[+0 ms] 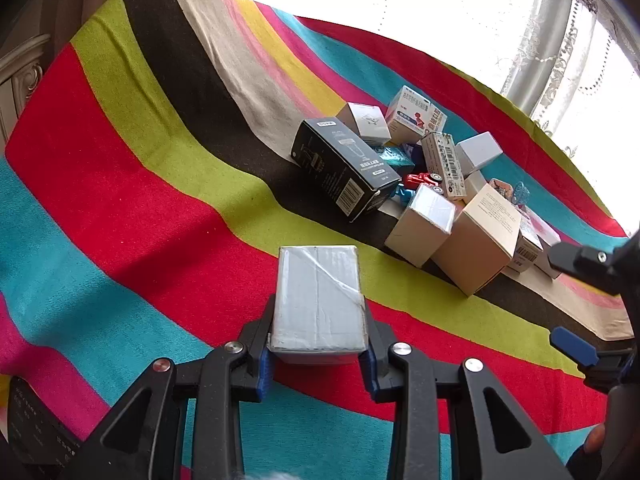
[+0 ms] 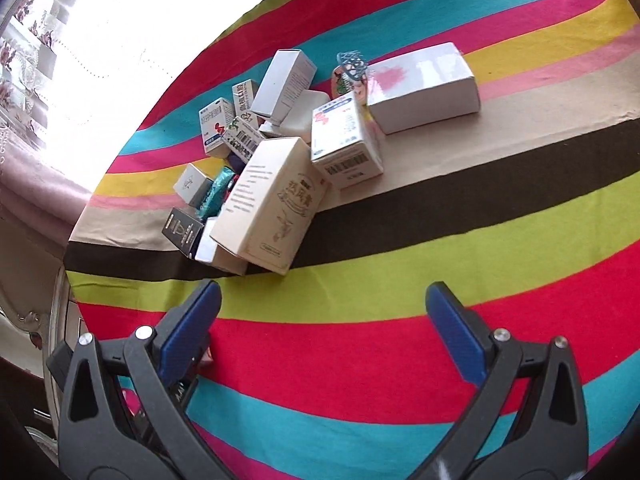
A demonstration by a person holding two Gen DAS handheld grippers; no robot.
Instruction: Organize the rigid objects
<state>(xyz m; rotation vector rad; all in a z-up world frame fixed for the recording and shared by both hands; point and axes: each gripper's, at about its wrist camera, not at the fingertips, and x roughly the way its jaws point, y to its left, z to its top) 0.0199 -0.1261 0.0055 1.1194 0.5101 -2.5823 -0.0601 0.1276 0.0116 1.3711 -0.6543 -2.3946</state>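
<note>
My left gripper [image 1: 318, 354] is shut on a grey taped box [image 1: 318, 296], held above the striped cloth. A pile of boxes lies beyond it: a black box [image 1: 344, 170], a cream box [image 1: 478, 236], a small grey box [image 1: 424, 226] and several white cartons. My right gripper [image 2: 322, 312] is open and empty over the red stripe, short of the pile. In the right wrist view the pile shows the cream box [image 2: 272, 204], a barcode carton [image 2: 344, 142] and a large white box [image 2: 424, 86] set apart to the right.
The striped cloth [image 1: 140, 160] covers the table, with its edge at the far side by a bright window and lace curtain [image 1: 560, 52]. Small toys [image 1: 422, 180] lie among the boxes. The right gripper shows at the right edge of the left wrist view [image 1: 576, 304].
</note>
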